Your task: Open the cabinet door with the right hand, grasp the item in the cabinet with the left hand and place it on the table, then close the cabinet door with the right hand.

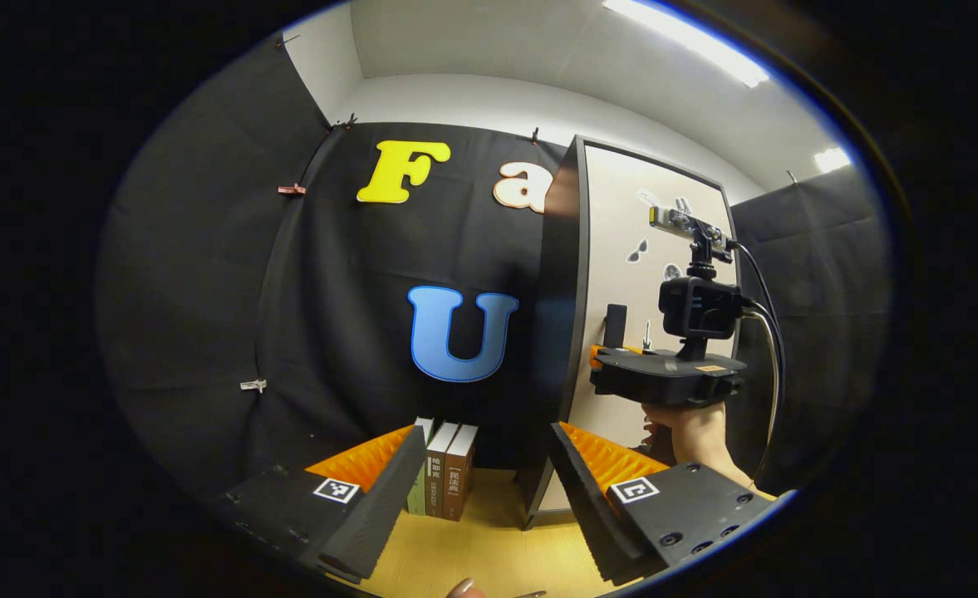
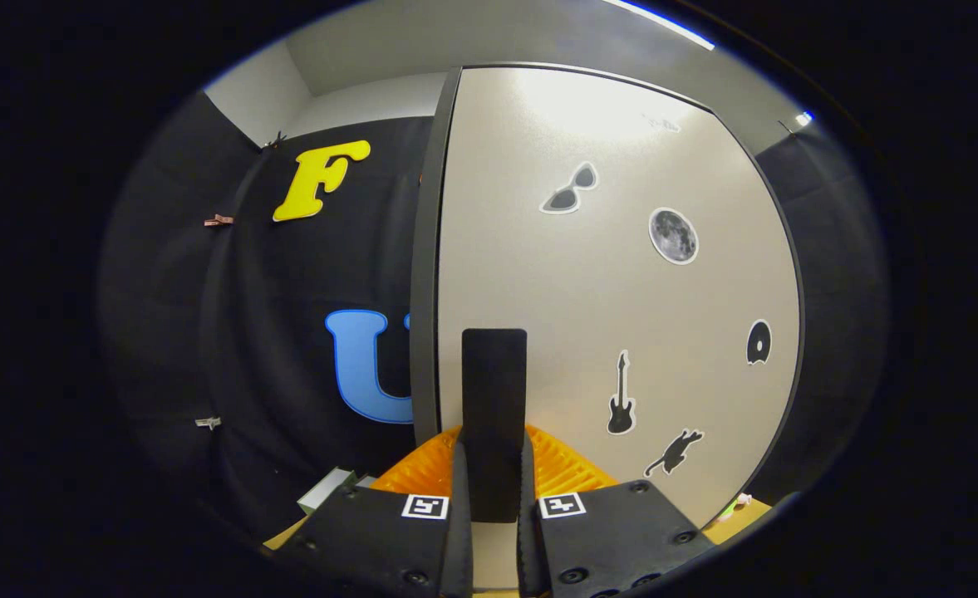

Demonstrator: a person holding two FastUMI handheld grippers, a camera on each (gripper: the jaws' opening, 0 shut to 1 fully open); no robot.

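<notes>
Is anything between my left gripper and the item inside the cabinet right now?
Yes: the cabinet door looks closed, hiding the interior. The right gripper is shut on the door handle. The left gripper waits open, facing books on the table.

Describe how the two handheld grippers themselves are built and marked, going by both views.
Left gripper: two flat black plates, each with a square black-and-white tag, screw holes and ridged orange parts behind wedge-shaped fingers. Right gripper: the same black plates with square tags. From the left gripper view it is a flat black body carrying a boxy black camera on a post, a slim silver sensor bar above and black cables trailing behind; a bare hand holds it, no sleeve visible.
</notes>
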